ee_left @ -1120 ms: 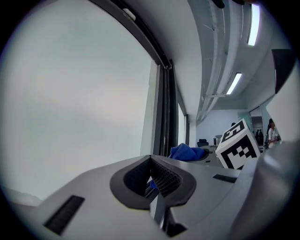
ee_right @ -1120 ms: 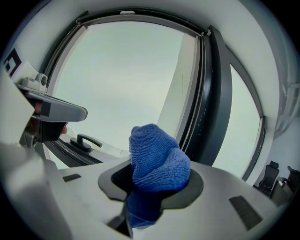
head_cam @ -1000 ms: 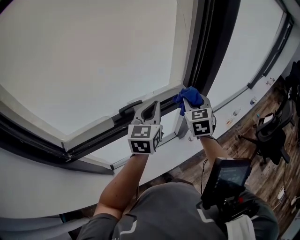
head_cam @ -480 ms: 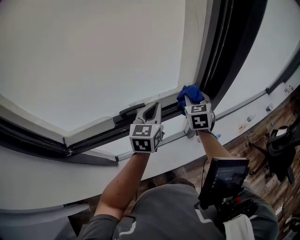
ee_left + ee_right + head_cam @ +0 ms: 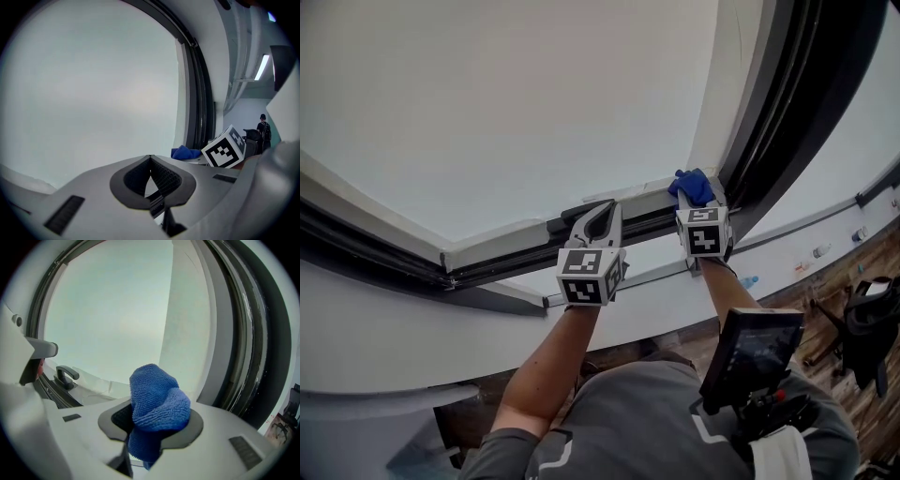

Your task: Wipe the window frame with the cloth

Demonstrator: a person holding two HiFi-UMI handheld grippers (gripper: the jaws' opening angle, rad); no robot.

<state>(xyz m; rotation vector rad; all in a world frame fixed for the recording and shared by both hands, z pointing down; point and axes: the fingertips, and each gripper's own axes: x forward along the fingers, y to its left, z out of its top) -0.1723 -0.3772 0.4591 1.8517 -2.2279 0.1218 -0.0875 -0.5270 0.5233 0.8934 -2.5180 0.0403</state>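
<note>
My right gripper (image 5: 697,199) is shut on a bunched blue cloth (image 5: 692,186), which bulges out above its jaws (image 5: 157,404). The cloth presses at the lower right corner of the white window sash (image 5: 637,202), beside the dark upright frame (image 5: 783,103). My left gripper (image 5: 602,214) is shut with nothing between its fingers (image 5: 150,158). It rests against the sash's bottom rail, left of the cloth. In the left gripper view the blue cloth (image 5: 185,152) and the right gripper's marker cube (image 5: 226,149) show at the right.
A dark window handle (image 5: 66,375) sits on the bottom rail to the left of the cloth. A wide white sill (image 5: 441,309) runs below the frame. A person (image 5: 262,127) stands far back in the room, and an office chair (image 5: 872,328) stands on the wooden floor.
The head view has shifted, so the window sits higher and further right. Both grippers keep about the same places on the bottom rail, with the cloth still at the corner.
</note>
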